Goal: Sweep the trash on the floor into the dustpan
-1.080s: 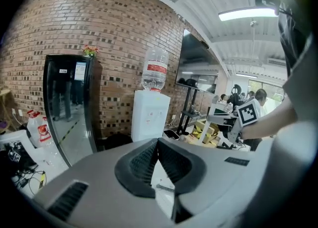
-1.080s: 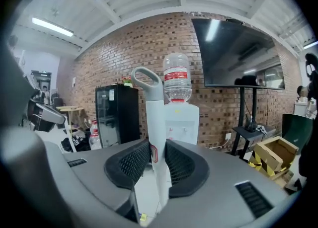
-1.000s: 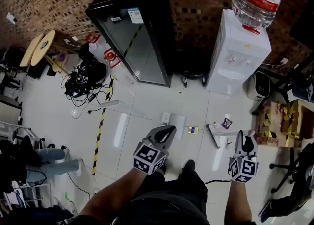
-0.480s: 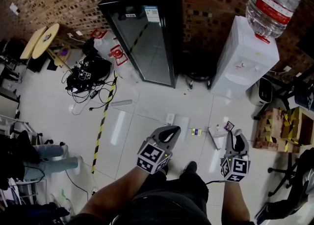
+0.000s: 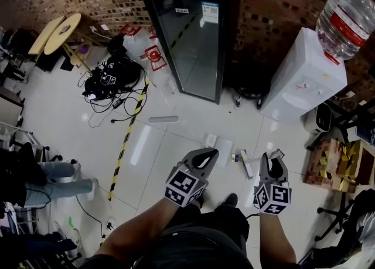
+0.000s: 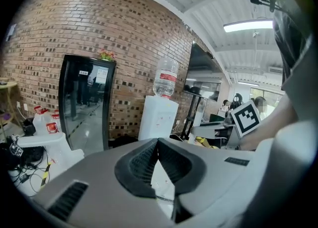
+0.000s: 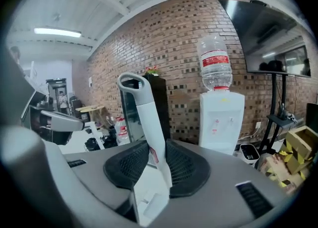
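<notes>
In the right gripper view, a white handle [image 7: 144, 108] with a loop at its top stands between the pads, and my right gripper [image 7: 151, 147] is shut on it. In the head view the same handle [image 5: 244, 163] shows just left of my right gripper [image 5: 270, 157], low over the white tile floor. My left gripper [image 5: 206, 153] hangs beside it; its view shows the pads of my left gripper [image 6: 158, 142] meeting at the tips with nothing between them. A flat white piece [image 5: 218, 147], perhaps the dustpan, and a small yellow scrap [image 5: 234, 157] lie on the floor just ahead.
A black glass-door cabinet [image 5: 193, 33] and a white water dispenser [image 5: 299, 74] stand against the brick wall ahead. A cable pile [image 5: 111, 77] and yellow-black floor tape [image 5: 126, 139] lie left. Cardboard boxes [image 5: 337, 165] sit right. A seated person's legs [image 5: 53, 180] show far left.
My right gripper has moved left to the white handle, which now stands between its pads. The left gripper has kept its place while the head view swung right.
</notes>
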The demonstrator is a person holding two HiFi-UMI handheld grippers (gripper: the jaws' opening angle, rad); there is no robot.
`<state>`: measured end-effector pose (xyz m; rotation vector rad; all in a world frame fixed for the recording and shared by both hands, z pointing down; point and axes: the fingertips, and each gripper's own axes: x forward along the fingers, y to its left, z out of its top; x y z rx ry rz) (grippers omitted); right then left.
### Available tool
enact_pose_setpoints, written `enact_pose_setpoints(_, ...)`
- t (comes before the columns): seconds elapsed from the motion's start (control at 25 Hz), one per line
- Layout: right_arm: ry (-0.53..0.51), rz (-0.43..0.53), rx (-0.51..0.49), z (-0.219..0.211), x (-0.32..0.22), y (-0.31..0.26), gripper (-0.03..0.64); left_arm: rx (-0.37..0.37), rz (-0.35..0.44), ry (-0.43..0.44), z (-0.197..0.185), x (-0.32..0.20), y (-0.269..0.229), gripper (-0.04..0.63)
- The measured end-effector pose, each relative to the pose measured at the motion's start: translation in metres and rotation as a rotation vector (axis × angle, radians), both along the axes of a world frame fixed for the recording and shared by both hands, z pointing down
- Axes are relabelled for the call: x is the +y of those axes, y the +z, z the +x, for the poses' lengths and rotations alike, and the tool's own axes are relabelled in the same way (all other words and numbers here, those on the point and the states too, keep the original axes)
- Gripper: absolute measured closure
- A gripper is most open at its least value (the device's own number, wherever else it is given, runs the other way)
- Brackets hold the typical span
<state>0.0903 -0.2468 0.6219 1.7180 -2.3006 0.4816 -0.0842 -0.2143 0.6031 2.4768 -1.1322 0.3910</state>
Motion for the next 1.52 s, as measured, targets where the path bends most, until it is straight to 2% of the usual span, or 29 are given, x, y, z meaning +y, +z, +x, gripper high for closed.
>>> enact_pose_setpoints(0.36,0.002,-0.009,-0.051,-0.065,-0.019,-0.004,0.478,0.006,0.019,-0.044,-0.055,0.003,0.001,0.592)
enact_pose_setpoints(0.72,0.021,-0.011,-0.118,-0.099,-0.023,-0.019,0.477,0.031,0.021,-0.029,-0.068,0.008,-0.006,0.592)
enact_pose_setpoints(1.0,0.126,-0.008,-0.147,-0.062,-0.011,-0.032,0.483,0.060,0.060,-0.025,-0.063,0.010,-0.030,0.592)
enact_pose_setpoints(1.2,0.153,0.033,-0.143,-0.035,0.010,-0.049,0.492,0.074,0.077,-0.020,-0.056,0.016,-0.042,0.592)
enact_pose_setpoints(1.4,0.116,0.085,-0.146,-0.018,0.027,-0.079,0.492,0.076,0.097,-0.025,-0.042,0.026,-0.057,0.592)
enact_pose_setpoints(1.52,0.062,0.131,-0.104,-0.004,0.041,-0.106,0.492,0.101,0.113,-0.032,-0.022,0.031,-0.080,0.592)
